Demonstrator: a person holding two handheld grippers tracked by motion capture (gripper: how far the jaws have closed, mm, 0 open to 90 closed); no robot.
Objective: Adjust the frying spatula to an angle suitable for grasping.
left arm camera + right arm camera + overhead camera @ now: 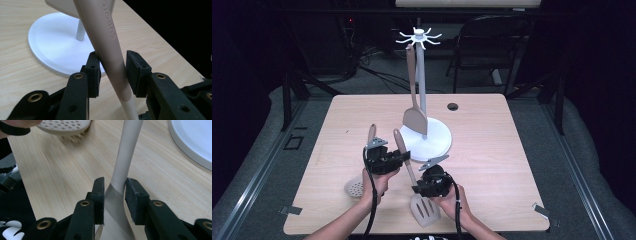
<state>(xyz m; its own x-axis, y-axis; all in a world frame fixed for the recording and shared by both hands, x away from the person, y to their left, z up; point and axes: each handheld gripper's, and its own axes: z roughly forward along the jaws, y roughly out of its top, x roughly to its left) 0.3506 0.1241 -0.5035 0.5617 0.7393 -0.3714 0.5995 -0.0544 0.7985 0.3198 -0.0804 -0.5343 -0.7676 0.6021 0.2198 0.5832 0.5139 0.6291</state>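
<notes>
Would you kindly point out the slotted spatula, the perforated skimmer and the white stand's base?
slotted spatula point(425, 210), high view, on its slotted blade.
perforated skimmer point(355, 187), high view, on its round head.
white stand's base point(437, 141), high view, on its bare disc.

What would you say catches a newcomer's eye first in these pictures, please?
Probably the tall white utensil stand at the table's middle, with a brown spatula hanging from its hooked top. Next, near the front edge, the slotted turner lifted off the table between both grippers: the left gripper brackets its brown handle, the right gripper its neck. A perforated skimmer lies beside the left hand.
</notes>
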